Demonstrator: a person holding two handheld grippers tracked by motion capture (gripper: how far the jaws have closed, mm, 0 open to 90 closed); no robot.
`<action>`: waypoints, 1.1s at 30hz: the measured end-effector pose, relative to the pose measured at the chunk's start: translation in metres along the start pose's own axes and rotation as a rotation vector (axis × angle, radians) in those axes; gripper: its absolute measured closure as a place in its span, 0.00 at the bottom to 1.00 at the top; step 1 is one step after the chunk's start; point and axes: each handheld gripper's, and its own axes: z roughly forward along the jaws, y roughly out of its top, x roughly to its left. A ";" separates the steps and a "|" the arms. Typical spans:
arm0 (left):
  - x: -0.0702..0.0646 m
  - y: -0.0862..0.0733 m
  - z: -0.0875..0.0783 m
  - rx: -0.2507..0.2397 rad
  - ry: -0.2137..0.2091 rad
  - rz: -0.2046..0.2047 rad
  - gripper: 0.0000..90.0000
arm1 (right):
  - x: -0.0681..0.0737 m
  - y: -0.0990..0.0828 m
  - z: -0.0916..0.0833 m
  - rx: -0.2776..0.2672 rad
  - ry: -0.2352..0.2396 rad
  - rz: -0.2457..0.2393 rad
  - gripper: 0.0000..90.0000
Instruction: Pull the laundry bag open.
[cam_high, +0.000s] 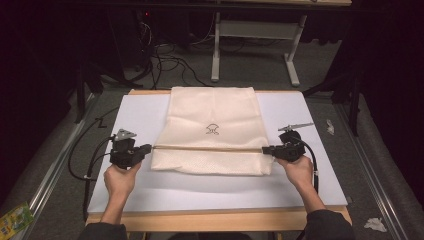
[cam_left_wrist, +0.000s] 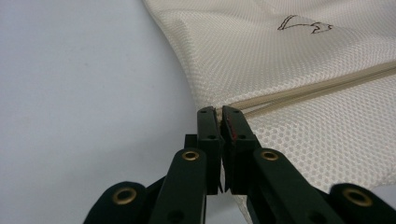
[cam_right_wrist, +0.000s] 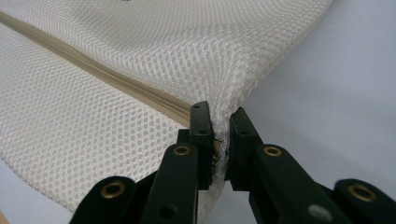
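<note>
White flat surface (cam_high: 150, 195) on a wooden table, cream mesh fabric bag (cam_high: 212, 115) with a beige zip stretched between both grippers, left gripper (cam_left_wrist: 218, 112) clamped on its left edge, right gripper (cam_right_wrist: 219, 114) clamped on its right edge.

The bench (cam_high: 220, 220) has a pale wooden top, its edge showing along the near side and at the far corners. A white sheet (cam_high: 215, 190) covers nearly all of that top. On the sheet lies a cream mesh laundry bag (cam_high: 212, 112), flat, its far end reaching the far edge of the bench. A beige zipper (cam_high: 207, 148) runs across the bag from left to right near its near end, and a small dark logo (cam_high: 212, 129) sits just beyond the zipper, at the bag's middle.
</note>
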 end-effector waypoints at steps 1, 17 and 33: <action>0.001 -0.002 0.000 0.004 -0.005 -0.003 0.97 | 0.000 -0.001 0.000 0.001 0.002 0.001 0.94; -0.001 -0.024 0.000 0.051 -0.050 -0.019 0.97 | 0.005 -0.018 0.007 0.026 -0.013 -0.003 0.93; -0.007 -0.036 0.002 0.103 -0.081 -0.012 0.97 | 0.004 -0.045 0.012 0.045 0.022 0.013 0.90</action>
